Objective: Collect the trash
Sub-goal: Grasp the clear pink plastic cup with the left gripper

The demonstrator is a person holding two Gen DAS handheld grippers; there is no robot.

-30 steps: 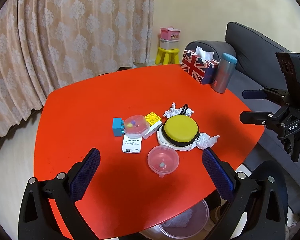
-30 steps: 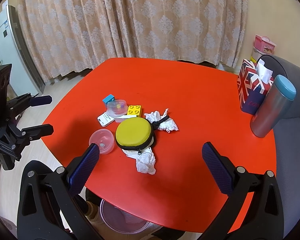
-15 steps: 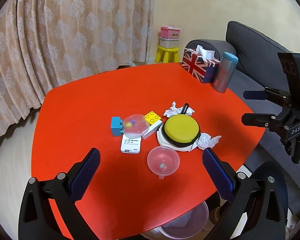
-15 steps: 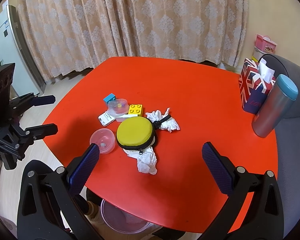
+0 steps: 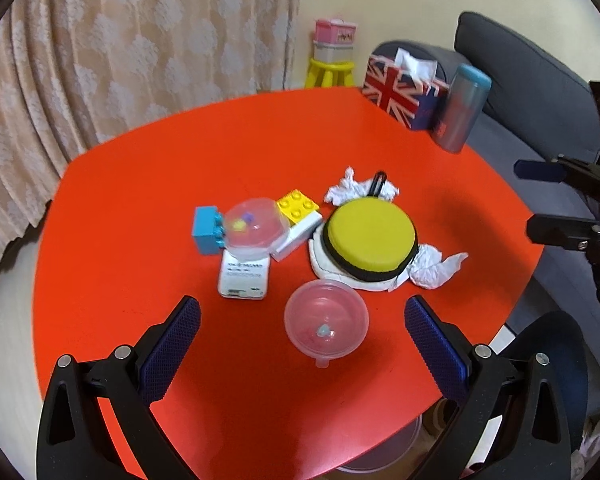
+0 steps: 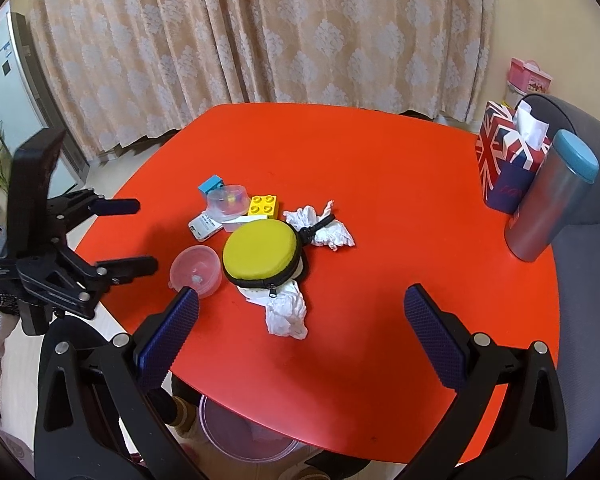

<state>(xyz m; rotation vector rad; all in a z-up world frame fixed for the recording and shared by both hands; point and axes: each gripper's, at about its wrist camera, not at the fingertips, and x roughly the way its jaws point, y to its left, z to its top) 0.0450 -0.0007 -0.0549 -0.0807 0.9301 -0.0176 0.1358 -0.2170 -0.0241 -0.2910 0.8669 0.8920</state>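
Two crumpled white tissues lie on the red table (image 6: 380, 168) around a round yellow zip pouch (image 6: 262, 254). The near tissue (image 6: 286, 312) is at the pouch's front edge, the far tissue (image 6: 326, 228) behind it. In the left wrist view the near tissue (image 5: 436, 266) and the far tissue (image 5: 350, 190) flank the pouch (image 5: 370, 242). My left gripper (image 5: 302, 334) is open and empty above the table's near edge. My right gripper (image 6: 302, 322) is open and empty, with the near tissue between its fingers' line of sight.
A pink plastic bowl (image 6: 196, 272), a clear lidded cup (image 6: 228, 202), yellow (image 6: 264, 205) and blue (image 6: 212, 186) bricks and a white card (image 6: 204, 228) lie left of the pouch. A flag tissue box (image 6: 508, 160) and a steel tumbler (image 6: 548, 208) stand at the right. A clear bin (image 6: 244, 436) sits under the table.
Both grippers have moved closer to the table and the objects look larger. Both stay open. Nothing on the table has moved.
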